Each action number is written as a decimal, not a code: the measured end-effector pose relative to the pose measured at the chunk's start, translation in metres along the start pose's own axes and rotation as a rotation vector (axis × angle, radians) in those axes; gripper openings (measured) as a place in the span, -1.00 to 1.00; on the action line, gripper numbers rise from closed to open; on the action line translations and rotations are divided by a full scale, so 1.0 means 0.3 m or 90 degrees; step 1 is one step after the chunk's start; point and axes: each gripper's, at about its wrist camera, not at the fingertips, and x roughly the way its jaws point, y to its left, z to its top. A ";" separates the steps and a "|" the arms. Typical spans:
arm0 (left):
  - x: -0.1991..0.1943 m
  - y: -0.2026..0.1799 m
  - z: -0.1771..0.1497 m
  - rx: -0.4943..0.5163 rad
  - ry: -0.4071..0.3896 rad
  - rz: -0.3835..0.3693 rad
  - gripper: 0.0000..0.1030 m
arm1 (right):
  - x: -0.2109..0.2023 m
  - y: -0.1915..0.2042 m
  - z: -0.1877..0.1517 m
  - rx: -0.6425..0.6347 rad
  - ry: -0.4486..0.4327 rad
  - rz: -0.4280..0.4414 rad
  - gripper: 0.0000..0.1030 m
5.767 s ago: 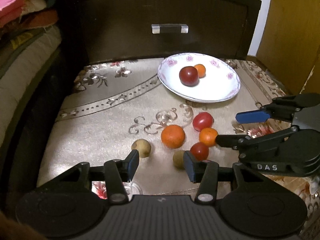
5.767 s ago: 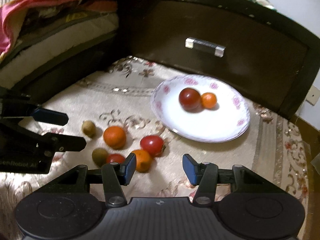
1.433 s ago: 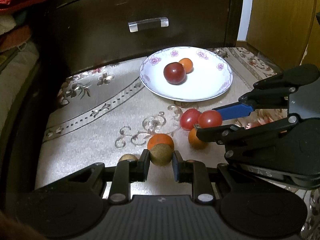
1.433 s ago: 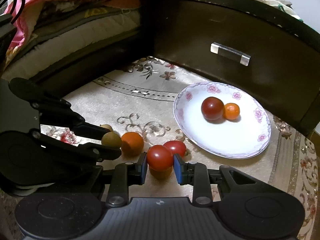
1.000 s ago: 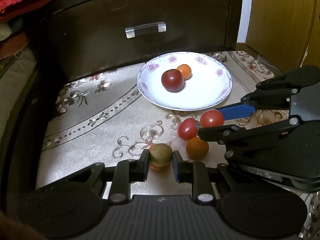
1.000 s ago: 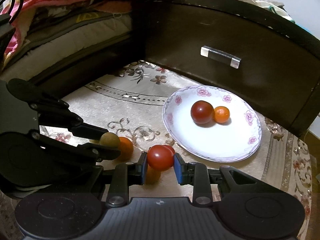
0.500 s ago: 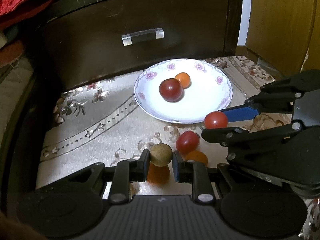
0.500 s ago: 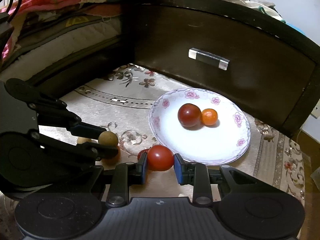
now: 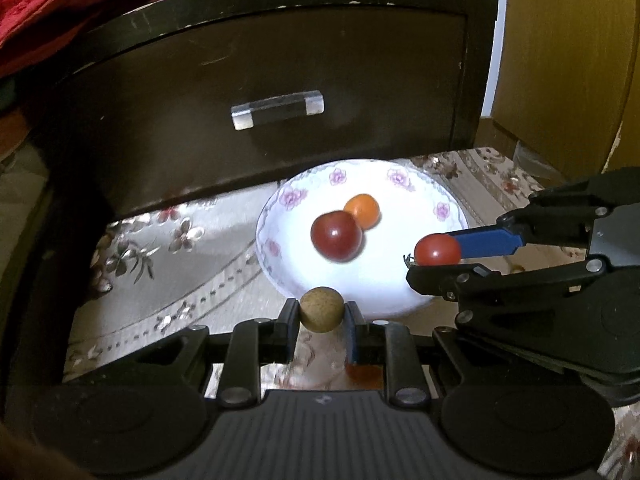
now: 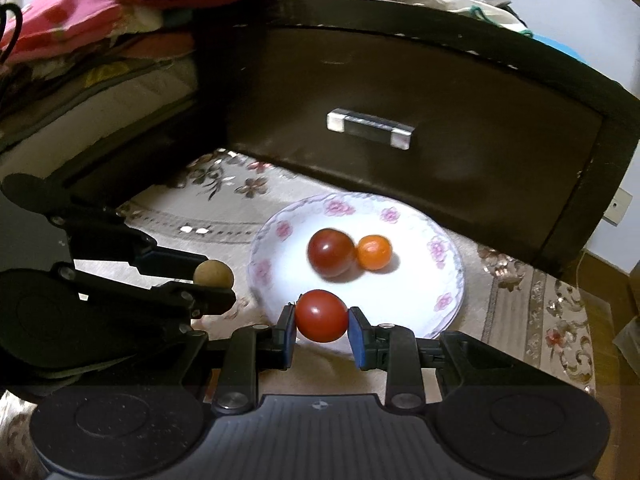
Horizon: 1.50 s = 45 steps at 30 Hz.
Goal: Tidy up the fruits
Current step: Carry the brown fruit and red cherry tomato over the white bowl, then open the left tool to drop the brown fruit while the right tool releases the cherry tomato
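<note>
Fruits are split between the plate (image 9: pixel 448 204) and the two grippers right now. The white flowered plate sits mid-frame on the patterned cloth (image 9: pixel 160 280), holding a dark red fruit (image 9: pixel 336 235) with a small orange one (image 9: pixel 362 210) touching it on its upper right. The left gripper (image 9: pixel 322 320) is closed down tight on a little brownish fruit (image 9: pixel 322 309), low centre in its own view, just at the plate's near rim. The right gripper (image 10: pixel 322 330) is clamped on a red tomato (image 10: pixel 321 315), held over the plate's near edge.

The left view also catches a bit of orange-red fruit (image 9: pixel 362 374) on the cloth, low in the frame behind its fingers; the right view doesn't show that one. The right view gets the brownish fruit from the side, at middle left.

Behind everything there's a dark wooden drawer front (image 10: pixel 400 80) with a clear handle (image 10: pixel 369 128), a pile of red and pink fabric (image 10: pixel 120 0) in the upper left, and a yellowish wood panel (image 9: pixel 560 60) in the left view's upper right.
</note>
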 end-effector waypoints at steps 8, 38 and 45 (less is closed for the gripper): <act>0.072 -0.001 0.029 -0.003 0.003 0.000 -0.46 | 0.058 -0.055 0.006 0.016 -0.003 -0.004 -0.49; 0.071 -0.004 0.027 -0.010 -0.001 0.007 -0.32 | 0.084 -0.092 -0.005 0.035 -0.010 -0.009 -0.34; 0.061 -0.007 0.015 -0.003 0.004 0.008 -0.31 | 0.078 -0.084 -0.012 0.035 -0.002 -0.009 -0.31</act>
